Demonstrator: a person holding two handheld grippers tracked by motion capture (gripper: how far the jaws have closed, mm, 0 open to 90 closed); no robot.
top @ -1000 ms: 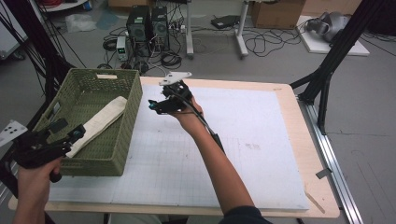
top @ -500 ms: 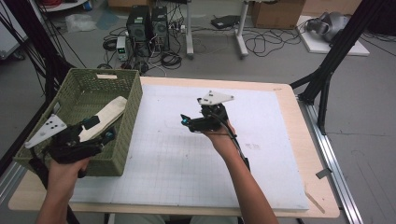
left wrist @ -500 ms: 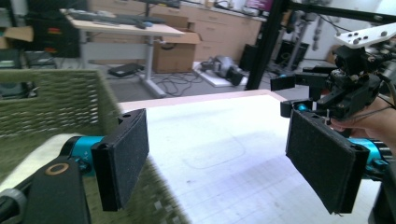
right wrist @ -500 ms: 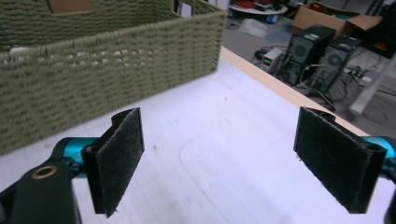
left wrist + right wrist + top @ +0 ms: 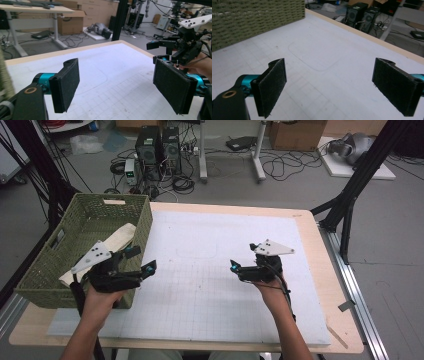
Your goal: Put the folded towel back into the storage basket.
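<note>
A green woven basket (image 5: 90, 210) stands at the table's left end, and a cream flat bundle (image 5: 120, 236) lies slanted inside it. My left gripper (image 5: 141, 260) hovers by the basket's near right corner and points out over the white mat. Its jaws are open with nothing between them (image 5: 120, 85). My right gripper (image 5: 242, 257) hangs over the mat right of centre and points left toward the basket (image 5: 257, 17). Its jaws have just been opening, and they stand wide and empty (image 5: 337, 87). From the left gripper view, the right gripper (image 5: 153, 52) is seen across the mat.
A white gridded mat (image 5: 210, 280) covers the wooden table (image 5: 320, 270). Black frame posts (image 5: 350, 195) stand at the right corner. Computer towers (image 5: 157, 145), cables and boxes sit on the floor behind the table.
The right hand has moved away from the basket's rim, to the right and toward the near side, and its jaws have widened. The left hand has moved right, from the basket's left side to its near right corner.
</note>
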